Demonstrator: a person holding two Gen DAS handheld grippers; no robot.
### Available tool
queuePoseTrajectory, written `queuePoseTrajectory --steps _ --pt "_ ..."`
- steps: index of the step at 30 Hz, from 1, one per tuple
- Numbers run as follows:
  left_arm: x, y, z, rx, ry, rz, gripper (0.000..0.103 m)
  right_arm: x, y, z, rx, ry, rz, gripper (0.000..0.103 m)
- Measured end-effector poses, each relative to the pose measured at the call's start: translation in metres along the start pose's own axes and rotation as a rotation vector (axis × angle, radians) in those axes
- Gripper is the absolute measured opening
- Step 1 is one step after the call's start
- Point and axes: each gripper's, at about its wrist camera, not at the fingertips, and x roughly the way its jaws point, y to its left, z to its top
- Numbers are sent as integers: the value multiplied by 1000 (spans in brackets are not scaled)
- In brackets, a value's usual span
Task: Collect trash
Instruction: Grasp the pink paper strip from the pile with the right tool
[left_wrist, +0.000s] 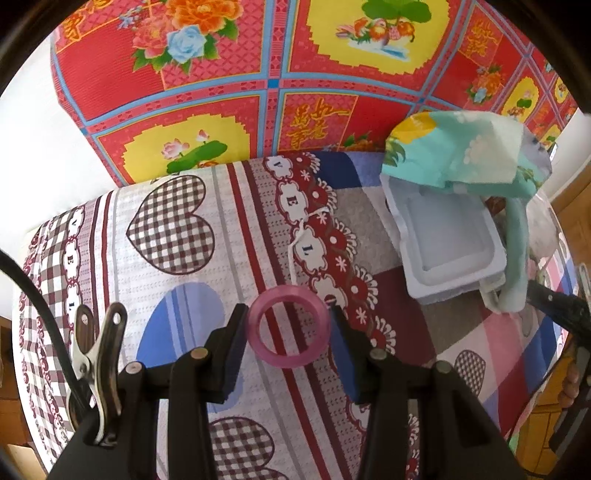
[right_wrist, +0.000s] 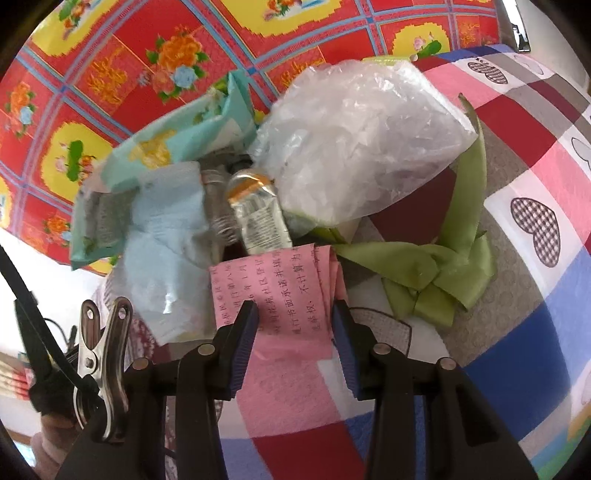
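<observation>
Here, my left gripper (left_wrist: 290, 328) is clamped on a translucent pink plastic ring (left_wrist: 289, 325), both pads pressed against its outer rim, and the ring hangs above the patchwork tablecloth with checked hearts and stripes (left_wrist: 177, 266). To the right of it, on the same cloth, stands a white foam box (left_wrist: 448, 245) with thick walls; the part of its inside that I can see holds nothing, while a crumpled teal printed wrapper (left_wrist: 461, 151) droops over its far rim and down its right side.

My right gripper (right_wrist: 295, 328) has its jaws standing apart, one on each side of a pink paper slip printed with black characters (right_wrist: 280, 291). The slip lies between the pads, but they do not press on it. Just beyond the slip sits the heap of rubbish: a small clear plastic bottle with an orange band at its neck (right_wrist: 258, 210), a crumpled clear plastic bag (right_wrist: 362, 147) to its right, the teal wrapper and a pale blue plastic film (right_wrist: 162, 236) to its left, and a knotted green satin ribbon (right_wrist: 436, 273) on the cloth beside the bag. A red floral sheet (right_wrist: 110, 74) fills the background.
</observation>
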Motion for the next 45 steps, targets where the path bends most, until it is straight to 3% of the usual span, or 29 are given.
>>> queuePoseTrajectory --steps 3,5,11,17,24,29,31,35,39,45 --pt "-9 8 -12 2 -3 3 45 2 2 0 -6 -11 -9 40" --pt "-14 10 -17 5 -4 2 45 1 4 -2 -15 -24 -20 24" --pt "-23 22 -32 17 -5 -4 45 -8 3 -16 16 -40 12 11" --pt "-32 33 -45 45 -11 -16 45 -26 7 -43 41 -58 25 8" --pt "-33 29 -37 59 -10 -42 45 -37 7 -76 34 0 -22 8" --pt "-41 26 -39 71 -12 -55 45 -40 14 -83 -50 53 -79 31" --pt "-45 27 -40 67 -16 -59 45 -43 22 -83 -117 58 -107 35" --pt "-49 33 -42 54 -17 -61 45 -40 38 -74 -262 52 -165 55" --pt "-52 39 -43 43 -17 -59 45 -31 51 -58 -401 40 -221 57" --pt "-52 54 -47 28 -17 -36 45 -22 65 -37 -513 59 -206 57"
